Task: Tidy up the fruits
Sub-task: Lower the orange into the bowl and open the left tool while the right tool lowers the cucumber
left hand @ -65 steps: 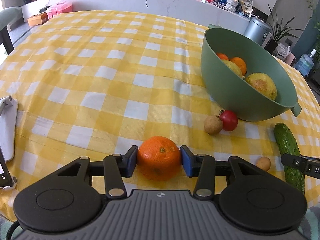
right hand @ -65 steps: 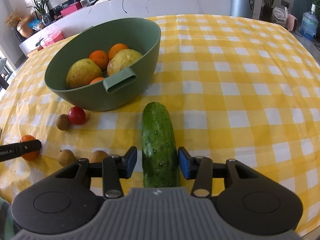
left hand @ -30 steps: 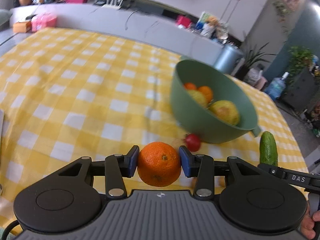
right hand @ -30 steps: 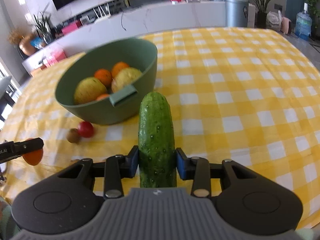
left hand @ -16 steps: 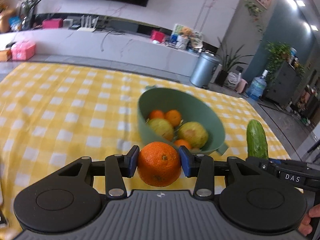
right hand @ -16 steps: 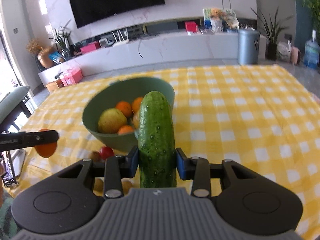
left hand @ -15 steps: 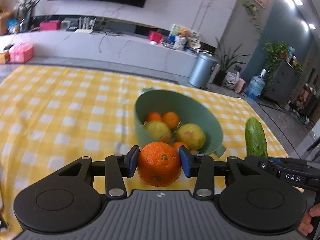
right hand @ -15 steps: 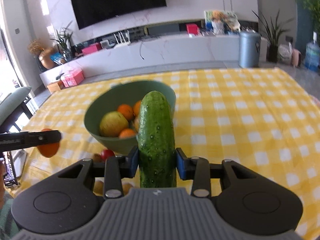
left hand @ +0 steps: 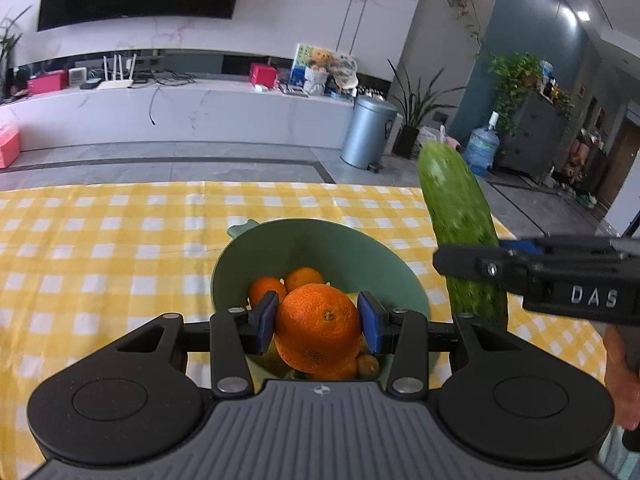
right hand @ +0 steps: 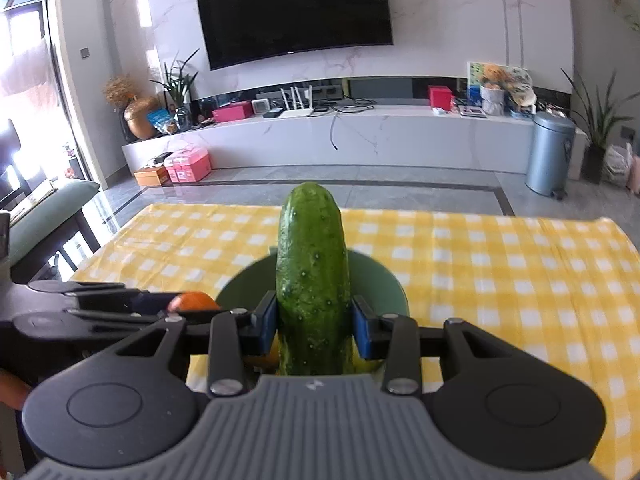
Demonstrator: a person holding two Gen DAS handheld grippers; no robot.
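Orange (left hand: 318,326), frame centre, pinched at its widest girth by left gripper (left hand: 319,322) above green bowl (left hand: 376,256); firm, round, likely to roll. Cucumber (right hand: 313,280), stiff, waxy, clamped near its lower end by right gripper (right hand: 314,326); probably top-heavy.

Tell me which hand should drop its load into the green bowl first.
Left, probably. The left gripper holds the orange directly over the green bowl. The right gripper holds the cucumber near the bowl's right edge.
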